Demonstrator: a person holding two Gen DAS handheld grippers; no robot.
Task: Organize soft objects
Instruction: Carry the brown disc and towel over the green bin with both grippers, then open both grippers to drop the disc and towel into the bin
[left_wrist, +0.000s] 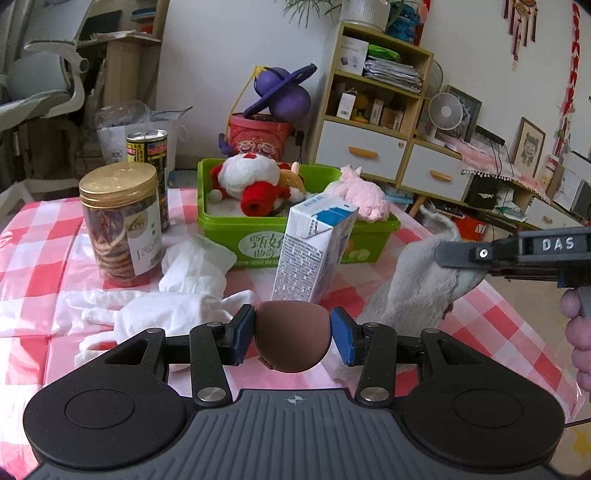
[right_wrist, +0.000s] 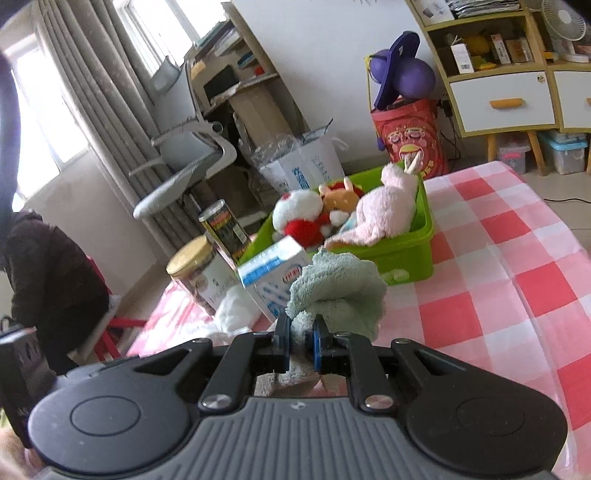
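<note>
My left gripper (left_wrist: 292, 338) is shut on a brown soft ball (left_wrist: 291, 336), held low over the checked table in front of the milk carton (left_wrist: 314, 251). My right gripper (right_wrist: 300, 347) is shut on a pale green fluffy towel (right_wrist: 338, 286), lifted above the table; in the left wrist view the towel (left_wrist: 417, 280) hangs grey at the right under the right gripper's fingers (left_wrist: 476, 254). A green bin (left_wrist: 295, 240) behind the carton holds a red-and-white plush (left_wrist: 251, 181) and a pink plush (left_wrist: 364, 194); the bin (right_wrist: 399, 258) also shows in the right wrist view. White cloths (left_wrist: 177, 295) lie at the left.
A gold-lidded cookie jar (left_wrist: 120, 225) and a dark can (left_wrist: 147, 155) stand left of the bin. The pink checked tablecloth (right_wrist: 517, 288) extends to the right. A chair, shelves and a red bucket stand beyond the table.
</note>
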